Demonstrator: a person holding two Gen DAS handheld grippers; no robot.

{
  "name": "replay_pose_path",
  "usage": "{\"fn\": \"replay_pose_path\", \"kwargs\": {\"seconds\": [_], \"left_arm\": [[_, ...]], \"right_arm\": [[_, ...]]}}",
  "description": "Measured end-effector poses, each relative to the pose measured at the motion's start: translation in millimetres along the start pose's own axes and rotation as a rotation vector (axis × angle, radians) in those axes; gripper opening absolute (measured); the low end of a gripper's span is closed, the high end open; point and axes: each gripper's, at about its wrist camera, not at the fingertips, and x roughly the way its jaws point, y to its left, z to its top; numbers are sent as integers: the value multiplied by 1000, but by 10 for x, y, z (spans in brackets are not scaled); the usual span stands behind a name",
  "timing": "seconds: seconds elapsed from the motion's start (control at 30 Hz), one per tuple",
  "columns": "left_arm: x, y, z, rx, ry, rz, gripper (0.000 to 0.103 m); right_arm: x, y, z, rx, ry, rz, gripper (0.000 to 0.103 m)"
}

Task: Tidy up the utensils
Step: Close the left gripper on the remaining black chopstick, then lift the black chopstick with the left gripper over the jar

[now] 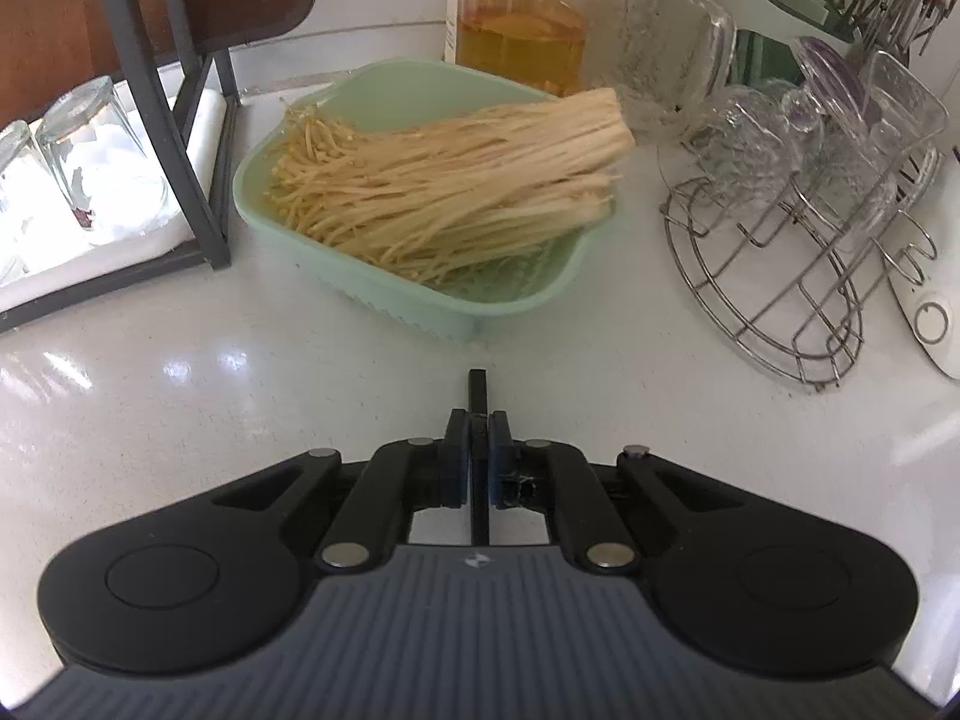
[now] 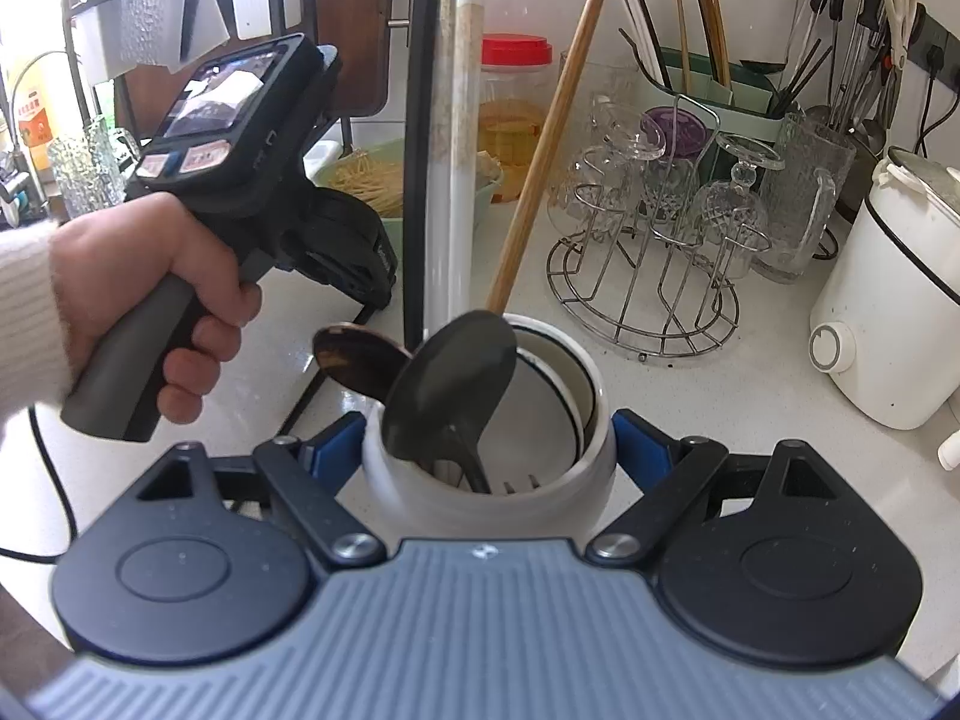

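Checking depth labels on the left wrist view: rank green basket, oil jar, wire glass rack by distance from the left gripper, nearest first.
From the left gripper, which is shut on a thin black rod:
1. Green basket of enoki mushrooms, straight ahead.
2. Wire glass rack, ahead to the right; its near rim is about level with the basket's, too close to call.
3. Oil jar, behind the basket, by the wall.

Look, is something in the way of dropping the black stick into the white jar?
Partly. A black spoon leans over the left of the jar mouth, a brown spoon beside it. The right side looks free for the stick.
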Motion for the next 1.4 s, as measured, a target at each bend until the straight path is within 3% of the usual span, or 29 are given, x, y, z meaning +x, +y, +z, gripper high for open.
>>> {"fn": "replay_pose_path", "kwargs": {"seconds": [0.6, 1.4], "left_arm": [[-861, 19, -383, -27, -33, -72, 7], [-1711, 27, -600, 7, -126, -165, 6]], "right_arm": [[24, -9, 20, -8, 10, 8, 90], [-21, 2, -51, 2, -39, 3, 90]]}}
